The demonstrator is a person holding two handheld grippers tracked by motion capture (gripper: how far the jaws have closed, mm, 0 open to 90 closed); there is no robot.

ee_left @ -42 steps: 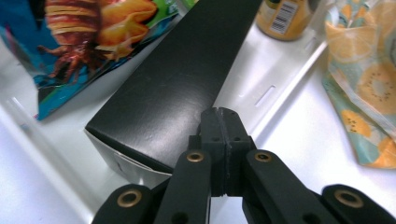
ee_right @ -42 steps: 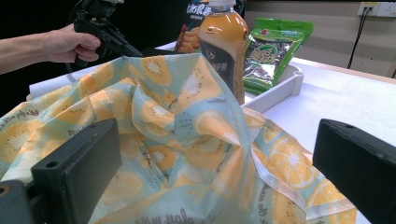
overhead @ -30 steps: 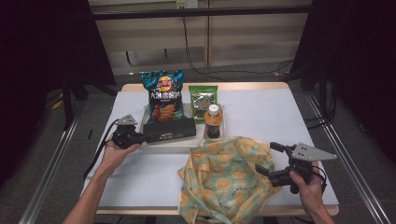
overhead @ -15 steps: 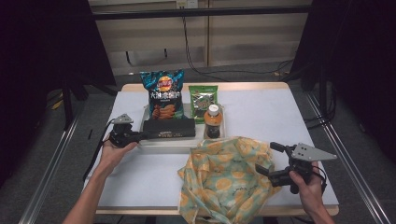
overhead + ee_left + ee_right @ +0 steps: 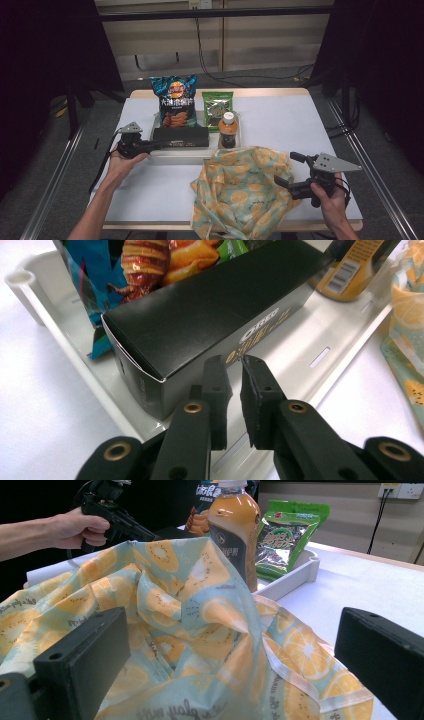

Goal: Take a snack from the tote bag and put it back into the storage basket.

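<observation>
A: Left gripper (image 5: 235,362)?
B: Parked at the near long edge of the black biscuit box (image 5: 200,315). Jaws just been opening, now a narrow slit, nothing between them. Tips just beside the box top, contact hard to call.
A: Box location?
B: Lying flat along the front of the white tray (image 5: 320,340), far-left part of the bench (image 5: 280,115). Probably laid lengthwise so a side-on pinch reaches the long edge.
A: Right gripper (image 5: 286,169)?
B: Jaws spread wide, empty, aimed at the fruit-print cloth bag (image 5: 240,190) from its right edge. Looks staged to hold or lift the bag mouth for loading; a judgement only.
A: Bag?
B: Crumpled at the front of the bench, just in front of the tray, hanging over the near edge.
A: Rest of the tray?
B: Orange-drink bottle (image 5: 228,131) upright at the right end, blue chip packet (image 5: 175,102) and green snack packet (image 5: 217,106) propped behind.
A: Hidden bits?
B: Bag opening lost in the folds, lower part cut off at the frame bottom. Far end of the box cropped in the left gripper view. Bottle base behind the cloth. Small print on the packets unreadable.
</observation>
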